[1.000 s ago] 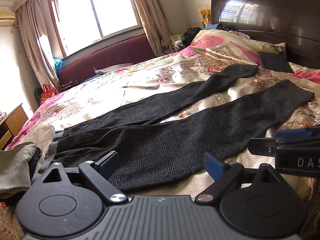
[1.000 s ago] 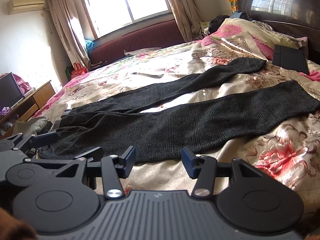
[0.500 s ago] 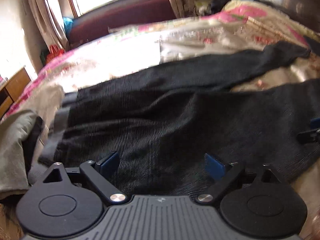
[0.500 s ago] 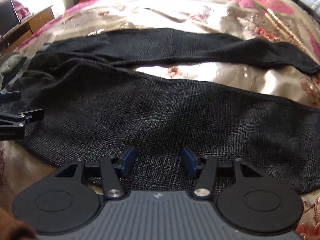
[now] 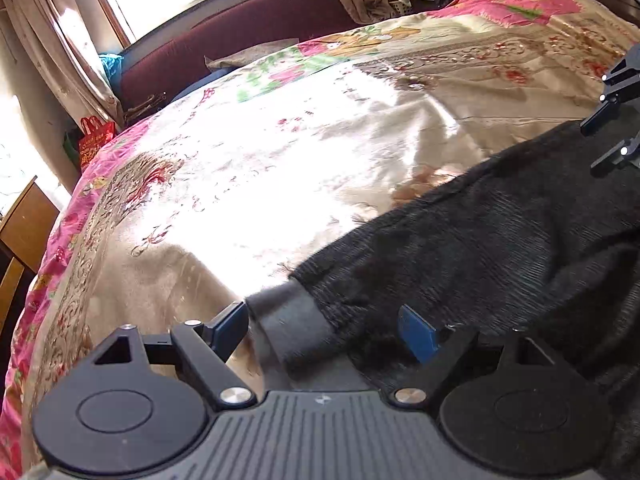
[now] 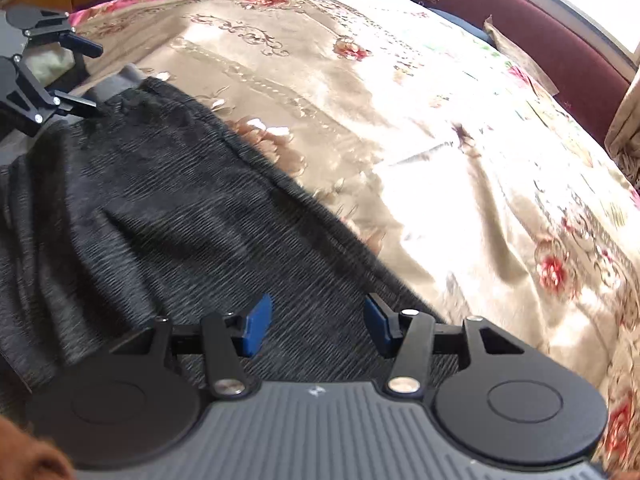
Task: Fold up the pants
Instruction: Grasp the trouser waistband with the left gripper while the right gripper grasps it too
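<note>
Dark grey knit pants (image 5: 500,240) with lighter waistband (image 5: 288,320), lying rumpled on floral satin bedspread (image 5: 280,152). Left gripper (image 5: 324,332) low at waistband, jaws spread, waistband between fingers. Right gripper (image 6: 318,322) low over pants leg fabric (image 6: 160,208), jaws apart, gripping nothing.

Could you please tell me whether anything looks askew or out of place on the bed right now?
Nothing damaged or spilled. The dark grey knit pants lie rumpled in soft folds near their grey waistband on the floral satin bedspread.
</note>
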`<control>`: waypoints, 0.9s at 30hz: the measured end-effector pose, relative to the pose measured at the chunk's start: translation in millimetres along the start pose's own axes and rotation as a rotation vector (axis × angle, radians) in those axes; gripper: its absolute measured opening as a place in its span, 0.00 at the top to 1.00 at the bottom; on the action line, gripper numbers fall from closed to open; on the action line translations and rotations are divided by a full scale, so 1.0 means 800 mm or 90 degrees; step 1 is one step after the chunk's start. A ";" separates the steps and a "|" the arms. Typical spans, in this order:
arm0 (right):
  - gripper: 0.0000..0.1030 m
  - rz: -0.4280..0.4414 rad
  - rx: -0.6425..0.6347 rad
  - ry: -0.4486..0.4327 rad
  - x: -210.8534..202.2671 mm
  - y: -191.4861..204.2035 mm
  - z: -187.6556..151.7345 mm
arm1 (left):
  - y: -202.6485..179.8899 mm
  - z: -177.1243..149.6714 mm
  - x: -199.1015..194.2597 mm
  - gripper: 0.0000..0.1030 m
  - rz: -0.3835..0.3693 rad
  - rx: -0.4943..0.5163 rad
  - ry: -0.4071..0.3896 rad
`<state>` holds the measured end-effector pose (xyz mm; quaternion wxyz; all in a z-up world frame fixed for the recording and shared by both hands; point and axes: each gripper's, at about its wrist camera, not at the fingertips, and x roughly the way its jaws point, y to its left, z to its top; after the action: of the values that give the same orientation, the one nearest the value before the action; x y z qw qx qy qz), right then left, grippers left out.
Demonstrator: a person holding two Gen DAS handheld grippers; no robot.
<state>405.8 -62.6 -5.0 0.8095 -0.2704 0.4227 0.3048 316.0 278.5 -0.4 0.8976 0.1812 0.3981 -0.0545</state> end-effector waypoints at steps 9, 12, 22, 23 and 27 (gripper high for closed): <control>0.48 0.044 -0.092 0.101 0.080 -0.034 0.044 | 0.035 0.024 0.071 0.08 -0.121 0.046 0.065; 0.48 0.070 -0.097 0.118 0.084 -0.042 0.048 | 0.031 0.026 0.084 0.08 -0.135 0.063 0.090; 0.63 0.077 -0.081 0.138 0.085 -0.038 0.042 | 0.042 0.034 0.107 0.09 -0.174 0.088 0.131; 0.69 0.077 -0.077 0.140 0.085 -0.035 0.042 | 0.043 0.034 0.106 0.18 -0.180 0.083 0.134; 0.91 0.042 -0.074 0.138 0.073 -0.025 0.043 | 0.042 0.034 0.089 0.47 -0.160 0.083 0.134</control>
<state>465.3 -36.7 -34.1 0.7319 -0.3338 0.4978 0.3242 391.1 302.9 -26.4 0.8235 0.1926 0.5050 -0.1724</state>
